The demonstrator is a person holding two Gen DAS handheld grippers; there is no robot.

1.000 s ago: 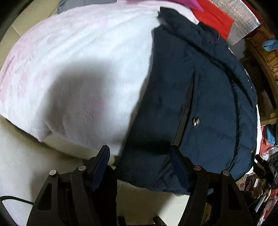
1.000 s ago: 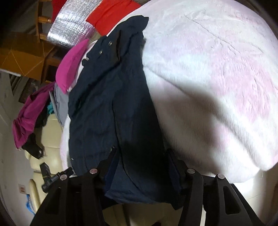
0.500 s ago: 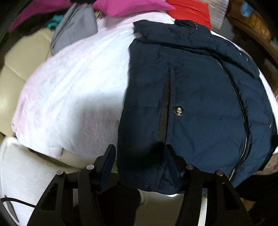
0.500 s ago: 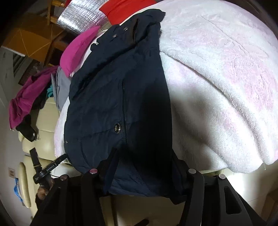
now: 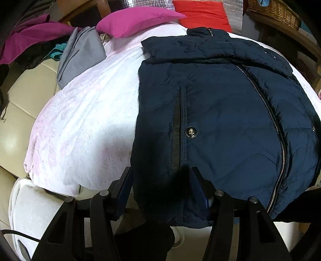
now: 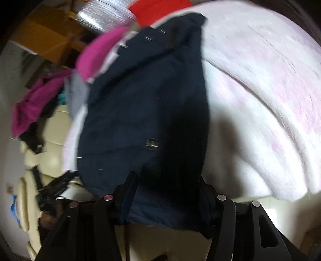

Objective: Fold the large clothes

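Note:
A navy padded jacket (image 5: 220,110) lies front up, zipped, on a white and pink blanket (image 5: 86,120), collar at the far end. My left gripper (image 5: 160,172) holds the near hem at the jacket's left corner, below the pocket's snap button (image 5: 191,132); both pads press on the bunched fabric. In the blurred right wrist view the jacket (image 6: 140,100) runs away from me along the blanket (image 6: 260,100). My right gripper (image 6: 166,178) is shut on the near hem there, the cloth filling the gap between its fingers.
A magenta pillow (image 5: 136,20), a red cushion (image 5: 200,12) and a folded grey garment (image 5: 80,56) lie past the blanket's far edge. The cream sofa (image 5: 18,104) shows at left, with magenta clothes (image 5: 30,34) piled on it. A wicker basket (image 5: 270,8) stands far right.
My left gripper's fingers narrowed onto the jacket's hem, and it swung and rolled so the jacket now lies straight ahead. The right gripper kept its grip and shifted slightly.

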